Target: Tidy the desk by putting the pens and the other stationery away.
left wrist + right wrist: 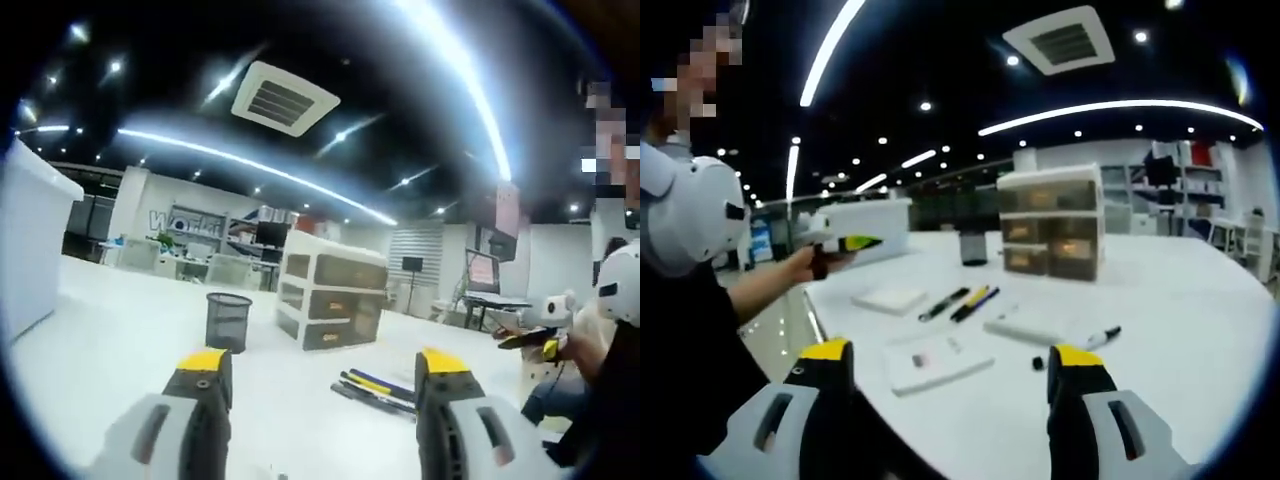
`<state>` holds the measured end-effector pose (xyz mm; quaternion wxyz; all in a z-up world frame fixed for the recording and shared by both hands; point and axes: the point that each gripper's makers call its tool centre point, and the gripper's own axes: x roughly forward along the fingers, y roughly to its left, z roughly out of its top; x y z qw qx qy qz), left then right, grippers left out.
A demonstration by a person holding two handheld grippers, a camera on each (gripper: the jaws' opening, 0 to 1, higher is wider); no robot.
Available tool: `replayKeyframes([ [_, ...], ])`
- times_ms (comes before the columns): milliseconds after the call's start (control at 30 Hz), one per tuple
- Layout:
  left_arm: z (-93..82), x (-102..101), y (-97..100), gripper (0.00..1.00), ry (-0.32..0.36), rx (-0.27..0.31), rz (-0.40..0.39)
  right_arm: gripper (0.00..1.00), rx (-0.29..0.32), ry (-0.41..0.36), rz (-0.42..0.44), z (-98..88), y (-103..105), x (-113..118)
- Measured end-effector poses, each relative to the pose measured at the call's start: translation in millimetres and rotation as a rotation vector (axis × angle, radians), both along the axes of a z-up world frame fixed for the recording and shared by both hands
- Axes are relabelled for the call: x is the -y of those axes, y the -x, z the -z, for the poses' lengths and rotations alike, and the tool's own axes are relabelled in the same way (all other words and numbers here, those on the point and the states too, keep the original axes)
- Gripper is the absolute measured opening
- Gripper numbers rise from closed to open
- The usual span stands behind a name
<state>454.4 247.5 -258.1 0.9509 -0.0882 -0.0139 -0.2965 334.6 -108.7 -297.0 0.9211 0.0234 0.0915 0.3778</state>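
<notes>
**Both tongs spread and empty, stationery loose on the desk**

Left gripper (322, 385): yellow-tipped jaws wide apart, nothing between them, hovering over the white desk (110, 340). Right gripper (952, 375): same, jaws apart, empty, at the desk's near edge.

On the desk, right gripper view:
- bunch of dark and yellow pens (960, 302), mid-desk, lying flat
- black marker (1102, 338) with its loose cap (1038, 363) just beside, near the right jaw
- white notepad (937, 362) at the near edge; white flat box (890, 299) towards the left edge; white flat eraser-like block (1032, 327) beside the pens
- black mesh pen cup (973, 248) next to the beige three-drawer organiser (1052, 222), far side

Left gripper view: same pens (375, 390) between jaws' line of sight; mesh cup (229, 321) left of the organiser (332, 290).
</notes>
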Motion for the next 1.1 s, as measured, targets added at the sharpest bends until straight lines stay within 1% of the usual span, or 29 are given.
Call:
replayKeyframes([
  [167, 8.0, 3, 26.2, 0.74, -0.015, 0.002, 0.004, 0.75, -0.002, -0.006, 0.005, 0.1, -3, 1],
  [267, 11.7, 9, 43.3, 0.75, -0.012, -0.005, 0.010, 0.75, -0.003, -0.006, 0.001, 0.0, -4, -1],
  [367, 15.2, 11, 53.2, 0.75, -0.024, -0.006, 0.012, 0.75, -0.006, -0.008, -0.001, 0.6, -5, -1],
  [433, 16.3, 12, 58.3, 0.75, -0.017, -0.010, 0.013, 0.75, -0.007, -0.007, -0.004, 1.0, -6, -2],
  [600, 18.2, 18, 66.4, 0.75, -0.032, -0.013, 0.013, 0.75, -0.005, -0.008, -0.011, 0.2, -7, -5],
  [700, 18.5, 23, 69.7, 0.75, -0.037, -0.015, 0.029, 0.75, -0.009, -0.007, -0.010, 1.2, -7, -5],
  [1100, 23.6, 35, 73.5, 0.76, -0.067, -0.028, 0.060, 0.75, -0.019, -0.005, -0.001, 4.1, -7, -3],
])
